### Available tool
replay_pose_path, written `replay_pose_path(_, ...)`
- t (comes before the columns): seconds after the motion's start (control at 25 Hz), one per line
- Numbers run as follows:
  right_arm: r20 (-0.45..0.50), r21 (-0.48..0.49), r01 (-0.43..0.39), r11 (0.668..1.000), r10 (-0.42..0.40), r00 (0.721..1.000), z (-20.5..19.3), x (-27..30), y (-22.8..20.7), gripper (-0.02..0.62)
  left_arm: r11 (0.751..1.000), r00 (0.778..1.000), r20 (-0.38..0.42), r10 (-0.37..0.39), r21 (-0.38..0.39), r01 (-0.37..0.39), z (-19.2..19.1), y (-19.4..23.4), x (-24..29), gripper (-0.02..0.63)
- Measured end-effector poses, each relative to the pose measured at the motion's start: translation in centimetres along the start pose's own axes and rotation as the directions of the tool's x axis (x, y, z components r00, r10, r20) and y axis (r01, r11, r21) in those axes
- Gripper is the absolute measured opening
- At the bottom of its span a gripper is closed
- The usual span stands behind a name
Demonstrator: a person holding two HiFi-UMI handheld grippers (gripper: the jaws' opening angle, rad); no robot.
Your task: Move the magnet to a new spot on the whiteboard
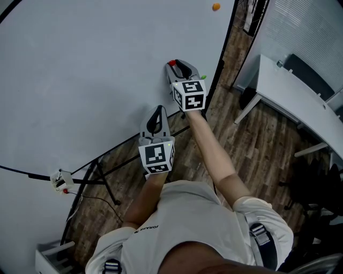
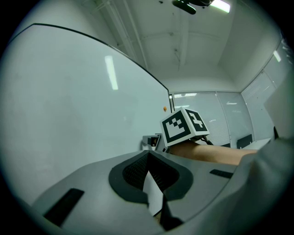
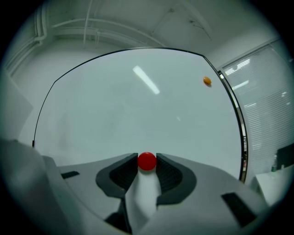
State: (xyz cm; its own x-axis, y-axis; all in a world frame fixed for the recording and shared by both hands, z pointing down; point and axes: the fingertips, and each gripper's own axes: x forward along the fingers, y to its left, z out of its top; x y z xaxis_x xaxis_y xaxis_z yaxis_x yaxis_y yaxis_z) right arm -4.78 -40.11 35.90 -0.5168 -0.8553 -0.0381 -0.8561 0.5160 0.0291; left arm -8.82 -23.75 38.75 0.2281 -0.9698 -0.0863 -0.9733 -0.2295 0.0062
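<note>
A small red magnet (image 1: pixel 171 63) (image 3: pixel 147 161) sits against the whiteboard (image 1: pixel 96 80) (image 3: pixel 138 114), low and near its right edge. My right gripper (image 1: pixel 174 65) (image 3: pixel 147 162) points level at the board and is shut on the red magnet, one pad pressing each side. My left gripper (image 1: pixel 158 109) (image 2: pixel 148 155) hangs lower and to the left, just off the board, shut with nothing in it. In the left gripper view the right gripper's marker cube (image 2: pixel 183 126) shows ahead.
An orange magnet (image 1: pixel 216 7) (image 3: pixel 207 81) (image 2: pixel 165 109) sticks high on the board near its black right frame (image 1: pixel 225 48). A white desk (image 1: pixel 289 96) stands to the right on the wooden floor (image 1: pixel 257 144). The board's stand legs (image 1: pixel 102 176) run below.
</note>
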Motion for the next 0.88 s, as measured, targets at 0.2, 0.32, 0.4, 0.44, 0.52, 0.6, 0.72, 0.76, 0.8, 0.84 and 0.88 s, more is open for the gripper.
replay_pose_path(0.2, 0.004, 0.014, 0.000, 1.000, 0.000, 1.000, 0.30, 0.11, -0.16, 0.132, 1.000, 1.000, -0.001, 0.001, 0.000, -0.001, 0.01, -0.02, -0.08, 0.002)
replay_pose_path(0.32, 0.002, 0.029, -0.002, 1.000, 0.002, 1.000, 0.11, 0.40, -0.31, 0.132, 1.000, 1.000, -0.004, 0.000, -0.002, 0.000, -0.17, 0.05, 0.08, 0.002)
replay_pose_path(0.4, 0.002, 0.032, 0.000, 1.000, 0.000, 1.000, 0.06, 0.46, -0.33, 0.132, 1.000, 1.000, -0.004, 0.000, -0.004, 0.000, -0.21, 0.15, 0.10, 0.002)
replay_pose_path(0.44, 0.003, 0.032, 0.001, 0.999, -0.001, 1.000, 0.07, 0.47, -0.32, 0.132, 1.000, 1.000, -0.004, 0.001, -0.005, -0.001, -0.20, 0.22, 0.11, 0.002)
replay_pose_path(0.52, 0.005, 0.031, 0.003, 1.000, -0.003, 1.000, 0.12, 0.51, -0.29, 0.132, 1.000, 1.000, -0.004, 0.000, -0.006, 0.000, -0.17, 0.26, 0.16, 0.002)
replay_pose_path(0.6, 0.005, 0.029, 0.004, 1.000, -0.004, 1.000, 0.15, 0.51, -0.30, 0.132, 1.000, 1.000, -0.005, -0.003, -0.006, 0.003, -0.16, 0.16, 0.20, 0.002)
replay_pose_path(0.72, 0.007, 0.031, 0.000, 1.000, -0.001, 1.000, 0.13, 0.50, -0.24, 0.132, 1.000, 1.000, -0.005, -0.004, -0.007, 0.004, -0.18, 0.12, 0.14, 0.002)
replay_pose_path(0.76, 0.007, 0.035, -0.003, 0.999, 0.003, 1.000, 0.10, 0.52, -0.23, 0.132, 1.000, 1.000, -0.004, -0.004, -0.007, 0.004, -0.19, 0.15, 0.15, 0.002)
replay_pose_path(0.8, 0.008, 0.039, -0.007, 0.999, 0.007, 1.000, 0.05, 0.54, -0.24, 0.132, 1.000, 1.000, -0.004, -0.004, -0.007, 0.004, -0.22, 0.15, 0.16, 0.002)
replay_pose_path(0.84, 0.008, 0.043, -0.011, 0.999, 0.011, 1.000, 0.00, 0.54, -0.26, 0.132, 1.000, 1.000, -0.004, -0.005, -0.008, 0.005, -0.26, 0.13, 0.16, 0.002)
replay_pose_path(0.88, 0.008, 0.045, -0.014, 0.999, 0.014, 1.000, -0.03, 0.54, -0.29, 0.132, 1.000, 1.000, -0.005, -0.006, -0.008, 0.006, -0.30, 0.10, 0.14, 0.002)
